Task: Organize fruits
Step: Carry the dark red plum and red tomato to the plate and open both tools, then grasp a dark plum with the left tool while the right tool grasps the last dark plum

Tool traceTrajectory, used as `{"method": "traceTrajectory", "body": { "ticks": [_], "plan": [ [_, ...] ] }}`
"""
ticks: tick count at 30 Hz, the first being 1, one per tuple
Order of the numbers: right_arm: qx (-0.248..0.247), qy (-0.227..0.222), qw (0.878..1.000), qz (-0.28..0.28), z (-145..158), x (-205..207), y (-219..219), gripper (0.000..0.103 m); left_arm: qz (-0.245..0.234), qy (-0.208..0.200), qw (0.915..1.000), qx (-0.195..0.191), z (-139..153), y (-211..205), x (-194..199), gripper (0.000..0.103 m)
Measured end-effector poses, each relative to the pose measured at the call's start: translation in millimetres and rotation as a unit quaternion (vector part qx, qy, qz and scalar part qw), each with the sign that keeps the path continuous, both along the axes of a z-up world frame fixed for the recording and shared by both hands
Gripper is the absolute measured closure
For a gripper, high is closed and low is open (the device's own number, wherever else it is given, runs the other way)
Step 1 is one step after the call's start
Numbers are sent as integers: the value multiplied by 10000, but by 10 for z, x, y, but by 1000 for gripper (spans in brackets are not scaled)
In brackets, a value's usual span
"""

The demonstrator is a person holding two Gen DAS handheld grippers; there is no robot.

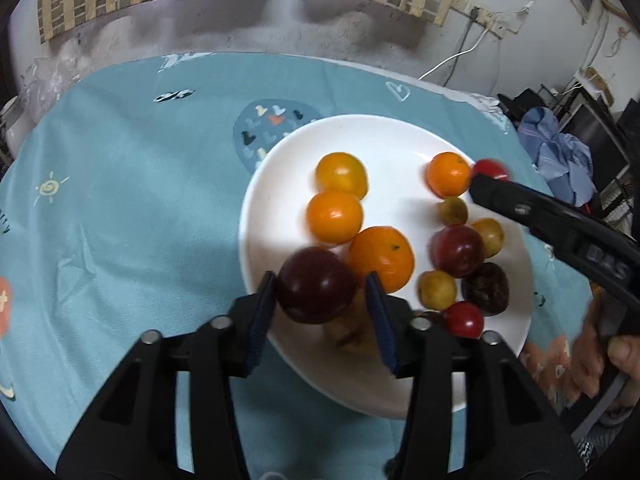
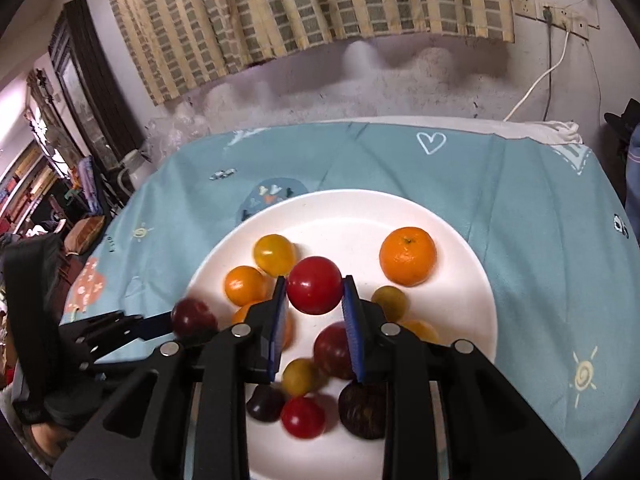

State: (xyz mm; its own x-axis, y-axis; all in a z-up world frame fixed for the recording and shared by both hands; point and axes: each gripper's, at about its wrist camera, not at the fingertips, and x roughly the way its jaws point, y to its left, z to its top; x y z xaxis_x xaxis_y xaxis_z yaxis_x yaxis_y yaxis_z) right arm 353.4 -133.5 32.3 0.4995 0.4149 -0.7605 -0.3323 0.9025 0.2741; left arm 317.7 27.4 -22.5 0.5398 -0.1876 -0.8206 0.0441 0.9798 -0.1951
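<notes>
While both tongs hung over the white plate (image 2: pixel 460 248) on the blue-clothed bench (image 1: pixel 120 200), held one fruit apiece. Left tongs (image 1: pixel 320 292): clenched on a dark red plum (image 1: pixel 316 284), pads at its 9 and 3 o'clock sides, above the plate's rim at 7 o'clock. Right tongs (image 2: pixel 314 288): clenched on a red cherry tomato (image 2: pixel 314 285), gripped across its widest part, lifted over the plate's middle. Elsewhere on the plate: three oranges (image 1: pixel 335 217) grouped toward 9 o'clock, a lone orange (image 2: pixel 407 255) toward 1 o'clock, and small yellow fruits (image 1: pixel 437 289), another plum (image 1: pixel 458 250), a wrinkled dark fruit (image 1: pixel 485 289) and a second red tomato (image 1: pixel 464 319) clustered from 3 to 5 o'clock. Judged by looks: all light, round and smooth-skinned, so prone to rolling and to slipping out of a pinch set off-centre. Tomato likely thin-skinned and soft, easily split by a hard squeeze; plum probably firmer but bruisable. Best taken at the equator with gentle pressure, and set down low against like fruit to prevent rolling. Sorting by kind appeared partly done.
</notes>
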Motion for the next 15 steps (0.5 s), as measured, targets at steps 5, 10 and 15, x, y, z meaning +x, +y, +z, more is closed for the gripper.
{"method": "traceTrajectory", "body": {
  "ticks": [5,10,15],
  "plan": [
    [-8,-501,9987,-116,146,-95,-45,31,79,-138,9999,51,92,-12,-33,42],
    [247,-639,9973,-268,398,-368,-239,31,197,-232,9995,-23,275,79,-213,42],
    [266,-509,9975,-410,448,-880,-401,31,273,-206,9994,28,388,114,-600,38]
  ]
}}
